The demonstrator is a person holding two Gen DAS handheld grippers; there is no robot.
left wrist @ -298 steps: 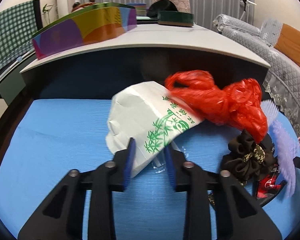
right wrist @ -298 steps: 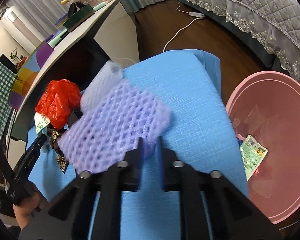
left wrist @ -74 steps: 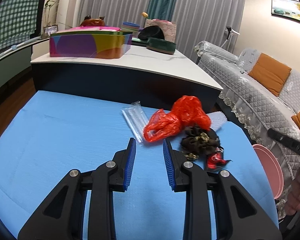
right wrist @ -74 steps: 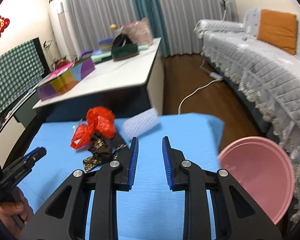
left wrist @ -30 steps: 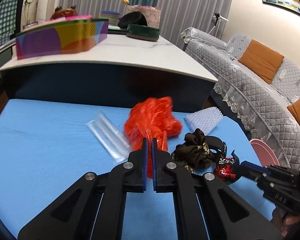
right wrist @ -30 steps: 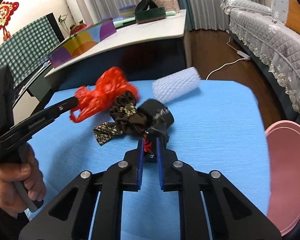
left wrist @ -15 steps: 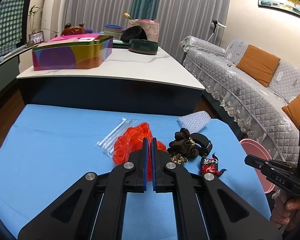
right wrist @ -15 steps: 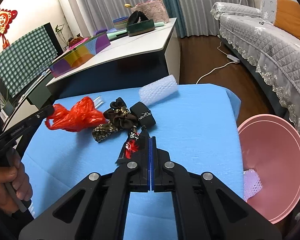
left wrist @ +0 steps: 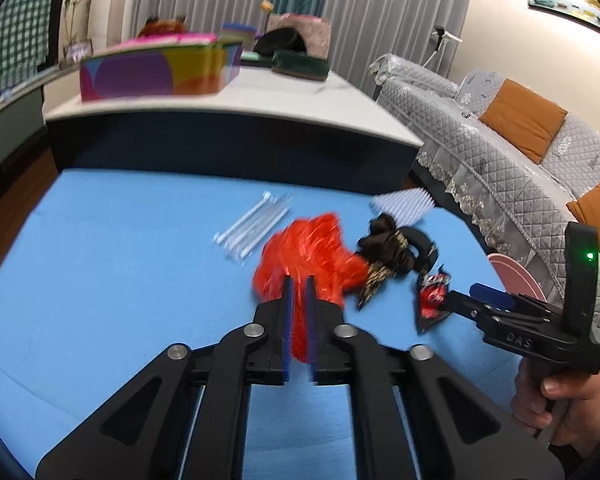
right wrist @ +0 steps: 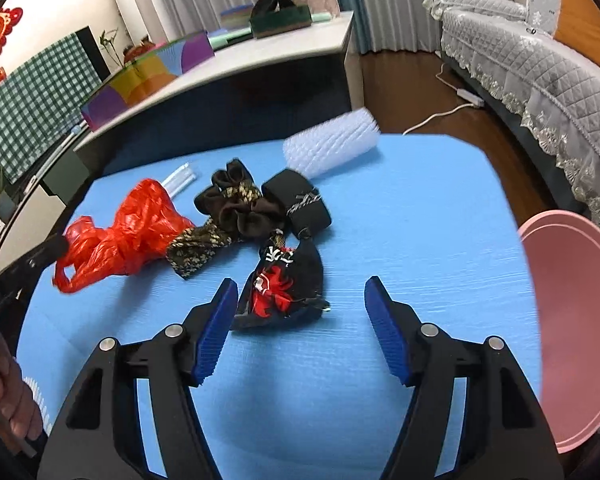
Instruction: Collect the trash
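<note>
A crumpled red plastic bag (left wrist: 308, 256) (right wrist: 136, 232) lies on the blue table (left wrist: 120, 264). Its near end sits between the narrowly parted jaws of my left gripper (left wrist: 299, 280) (right wrist: 48, 254), which are opening. To its right is a black-and-red wrapper (right wrist: 284, 292) (left wrist: 432, 300). My right gripper (right wrist: 300, 284) (left wrist: 466, 300) hangs over the wrapper, its jaws opening wide. The wrapper lies flat by the left finger (right wrist: 216, 320), with the pads clear of it. The pink basin (right wrist: 572, 320) (left wrist: 512, 276) stands off the table's right edge.
A brown scrunchie (right wrist: 236, 204), a black band (right wrist: 304, 204), a white foam net sleeve (right wrist: 332, 144) and clear plastic packets (left wrist: 256, 224) lie farther back. A white counter (left wrist: 260, 96) with a colourful box stands behind the table, and a grey sofa (left wrist: 500, 152) at the right.
The left jaws, shut on the red bag half a second ago, have parted slightly. The right jaws have gone from shut to wide open, closer over the wrapper.
</note>
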